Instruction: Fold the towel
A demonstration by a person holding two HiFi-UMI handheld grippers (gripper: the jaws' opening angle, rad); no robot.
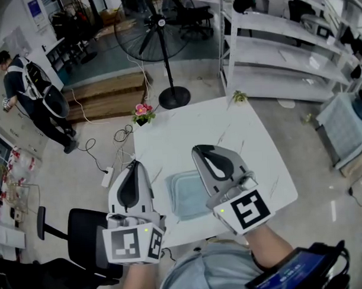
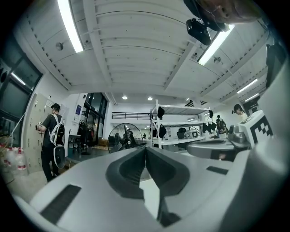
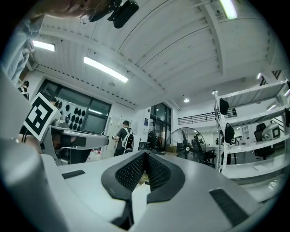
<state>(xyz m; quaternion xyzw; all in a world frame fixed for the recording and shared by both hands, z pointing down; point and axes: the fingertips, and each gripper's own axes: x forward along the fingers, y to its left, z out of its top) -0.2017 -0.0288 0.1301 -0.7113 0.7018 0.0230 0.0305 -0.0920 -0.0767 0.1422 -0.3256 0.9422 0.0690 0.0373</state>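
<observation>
White surface (image 1: 252, 138) fills the middle of the head view. The towel (image 1: 186, 194), a pale blue-green rectangle, lies flat on it close to the near edge, straight in front of the person. It looks like thin, soft cloth: light and limp, with no stiffness to hold a shape. A lifted edge would likely sag and drag the rest across the smooth top rather than stay put, and nothing about it is fragile. Whether it lies in a single layer or is already doubled I cannot tell from this height. The left gripper (image 1: 134, 164) hovers off the towel's left side and the right gripper (image 1: 198, 150) is held above its right part, both pointing out roughly level and clear of the cloth. Each gripper view shows its jaws pressed together with nothing between them, so they would have to open before any pinch. The best holds, I judge, are the two near corners, one per gripper, pinched at the hem where the cloth is a little thicker, so the fold carries evenly.
</observation>
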